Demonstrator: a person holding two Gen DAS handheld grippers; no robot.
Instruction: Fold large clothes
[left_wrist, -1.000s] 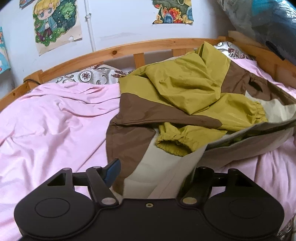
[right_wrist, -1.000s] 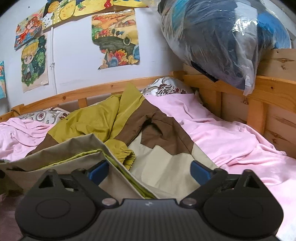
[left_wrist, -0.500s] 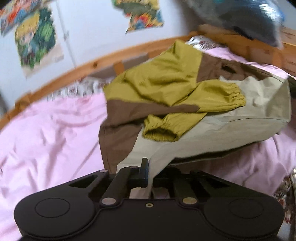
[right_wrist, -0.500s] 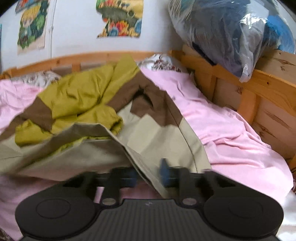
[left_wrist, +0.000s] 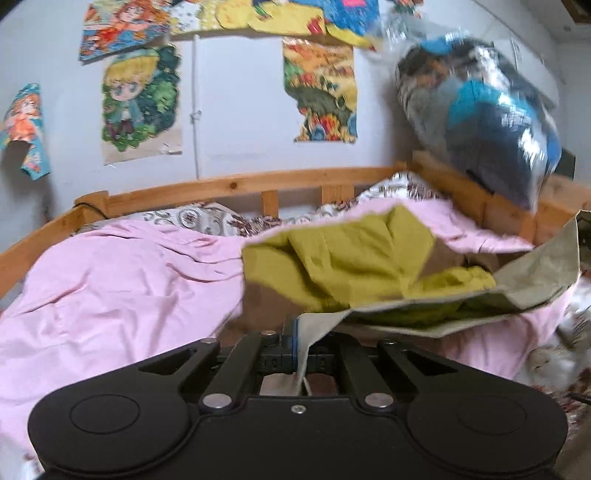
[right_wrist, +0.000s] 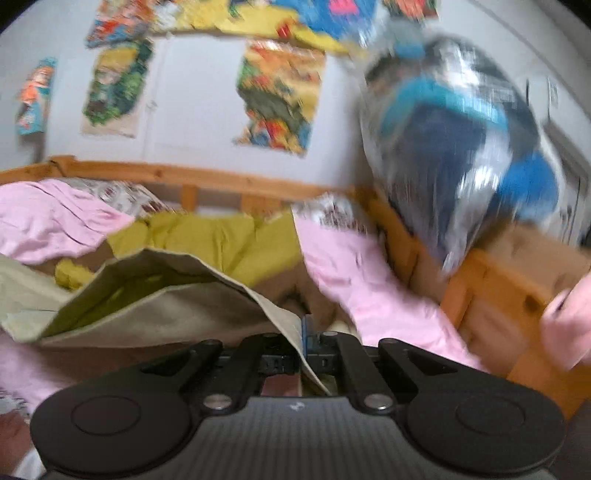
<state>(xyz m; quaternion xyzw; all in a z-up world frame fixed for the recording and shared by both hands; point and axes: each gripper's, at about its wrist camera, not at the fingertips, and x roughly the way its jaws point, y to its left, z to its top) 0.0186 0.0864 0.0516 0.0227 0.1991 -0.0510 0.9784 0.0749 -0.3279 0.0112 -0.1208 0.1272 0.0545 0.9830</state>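
Note:
A large jacket (left_wrist: 351, 266) in olive yellow, brown and beige lies on a bed with a pink sheet (left_wrist: 110, 288). My left gripper (left_wrist: 297, 341) is shut on the beige hem at its left corner and holds it lifted. My right gripper (right_wrist: 303, 341) is shut on the hem's right corner, also lifted. The jacket (right_wrist: 207, 240) hangs between them, its beige hem (right_wrist: 155, 306) raised over the yellow sleeves. The far part rests on the bed. Both views are blurred.
A wooden bed rail (left_wrist: 229, 188) runs along the back and the right side (right_wrist: 461, 280). A plastic-wrapped bundle (left_wrist: 480, 114) sits on the right rail. Patterned pillows (left_wrist: 199, 218) lie at the head. Posters (left_wrist: 140, 103) hang on the wall.
Both grippers went from open around the hem to shut on it. They have lifted the hem up off the bed, and both views have tilted up toward the wall.

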